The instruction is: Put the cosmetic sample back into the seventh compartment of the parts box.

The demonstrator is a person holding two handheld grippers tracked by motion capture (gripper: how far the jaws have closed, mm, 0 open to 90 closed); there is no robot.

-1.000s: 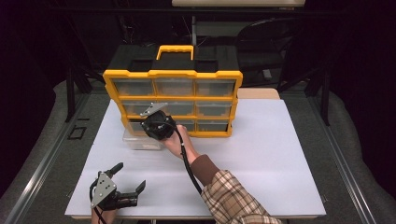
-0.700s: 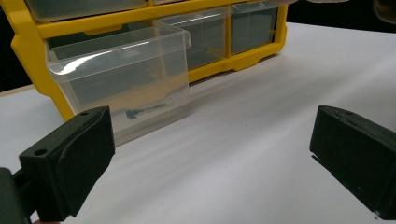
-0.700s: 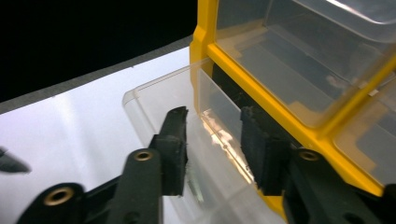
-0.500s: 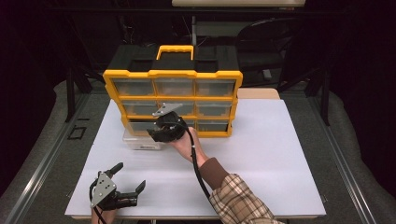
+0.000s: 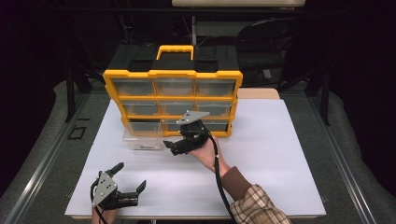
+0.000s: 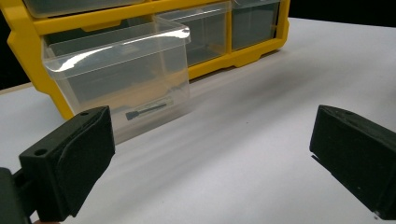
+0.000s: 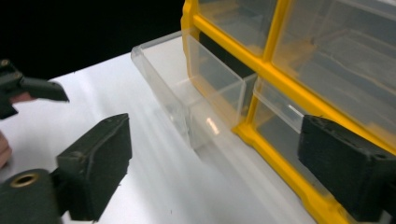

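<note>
- Clear drawer (image 5: 142,139) sits pulled out on the white table (image 5: 280,154), against the yellow organizer (image 5: 173,100), just ahead of your right gripper (image 5: 173,148); jaws wide, empty.
- Your left gripper (image 5: 128,179) rests near the table edge, jaws wide, drawer well beyond them.

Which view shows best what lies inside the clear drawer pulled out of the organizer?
The left gripper view: through the clear drawer front, a small dark bit lies on its floor. The high view shows the drawer small, with contents just a faint dark mark. The right gripper view sees the drawer from the side, blurred.
</note>
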